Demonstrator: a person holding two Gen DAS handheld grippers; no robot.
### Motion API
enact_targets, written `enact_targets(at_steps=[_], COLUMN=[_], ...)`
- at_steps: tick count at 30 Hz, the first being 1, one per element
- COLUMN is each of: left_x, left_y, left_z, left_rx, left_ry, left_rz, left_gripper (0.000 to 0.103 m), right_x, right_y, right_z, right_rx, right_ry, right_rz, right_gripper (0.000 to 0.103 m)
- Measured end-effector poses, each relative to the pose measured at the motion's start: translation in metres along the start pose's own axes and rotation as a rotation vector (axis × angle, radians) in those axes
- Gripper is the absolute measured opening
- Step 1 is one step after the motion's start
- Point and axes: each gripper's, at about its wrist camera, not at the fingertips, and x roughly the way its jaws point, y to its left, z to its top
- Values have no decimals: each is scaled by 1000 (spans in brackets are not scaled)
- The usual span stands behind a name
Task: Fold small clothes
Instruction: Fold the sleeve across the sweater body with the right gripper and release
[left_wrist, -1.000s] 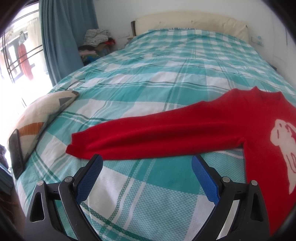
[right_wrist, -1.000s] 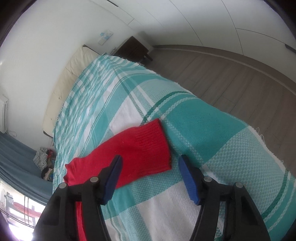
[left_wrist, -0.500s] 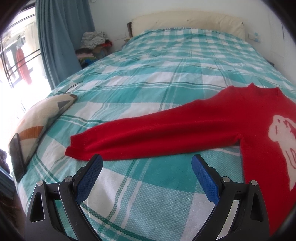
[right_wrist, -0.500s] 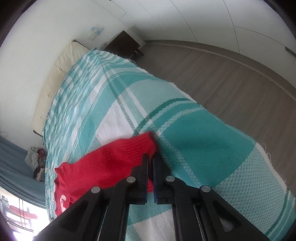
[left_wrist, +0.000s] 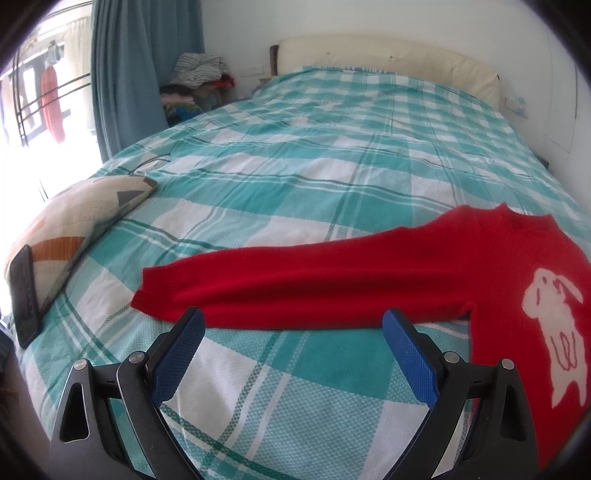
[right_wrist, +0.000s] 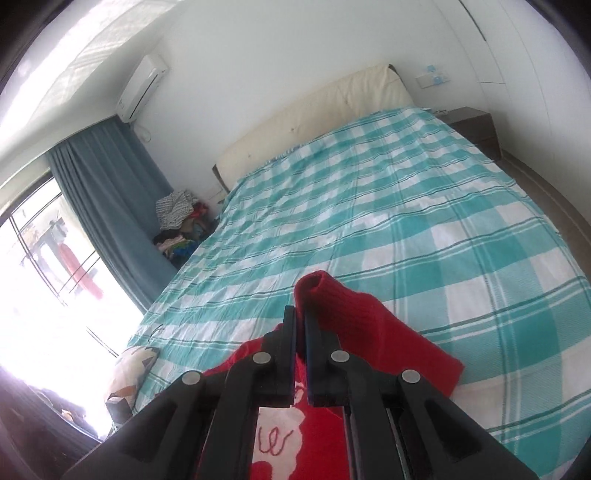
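A small red sweater (left_wrist: 424, 266) with a white rabbit on its front lies face up on the teal checked bedspread (left_wrist: 314, 166). Its left sleeve stretches flat to the left, its cuff (left_wrist: 155, 291) just beyond my left gripper (left_wrist: 293, 328), which is open and empty above the bed. My right gripper (right_wrist: 300, 317) is shut on the cuff of the other sleeve (right_wrist: 354, 325) and holds it lifted, folded back over the sweater body (right_wrist: 273, 439).
A patterned cushion (left_wrist: 74, 221) with a dark phone (left_wrist: 24, 295) against it lies at the bed's left edge. A clothes pile (left_wrist: 195, 81) and a blue curtain (left_wrist: 136, 74) stand at the far left. The headboard (left_wrist: 388, 51) is at the far end.
My right gripper closed on the right sleeve cuff, lifted it and swung it back over the sweater. My left gripper moved slightly nearer the left sleeve and stayed open.
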Motion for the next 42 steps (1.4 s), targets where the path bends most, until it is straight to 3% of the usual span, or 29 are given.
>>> enact_targets(at_steps=[7, 13, 14, 15, 17, 20, 26, 34, 37, 42], left_x=[1, 6, 7, 8, 8, 10, 12, 19, 28, 45], left_y=[5, 2, 1, 1, 0, 0, -7, -21, -28, -36], left_z=[1, 1, 0, 0, -1, -1, -4, -13, -19, -30], left_rx=[-22, -6, -3, -1, 2, 1, 29, 79, 90, 120], left_ry=[6, 21, 24, 27, 31, 38, 59, 113, 164, 255], left_rz=[-4, 3, 4, 6, 9, 5, -17, -65, -86, -97], left_gripper=[98, 98, 98, 98, 98, 98, 98, 98, 98, 98], right_x=[112, 178, 186, 192, 194, 186, 132, 25, -10, -43], right_y=[57, 67, 64, 61, 55, 46, 6, -70, -86, -105], right_z=[-39, -75, -81, -86, -97, -107, -119, -181, -206, -227], right_rx=[-78, -53, -16, 25, 85, 94, 19, -135, -203, -162], right_ry=[167, 277, 302, 318, 322, 329, 278, 182, 125, 57], right_rz=[59, 129, 152, 180, 222, 222, 91, -246, -365, -453], right_gripper=[4, 7, 21, 41, 54, 54, 54, 56, 62, 62])
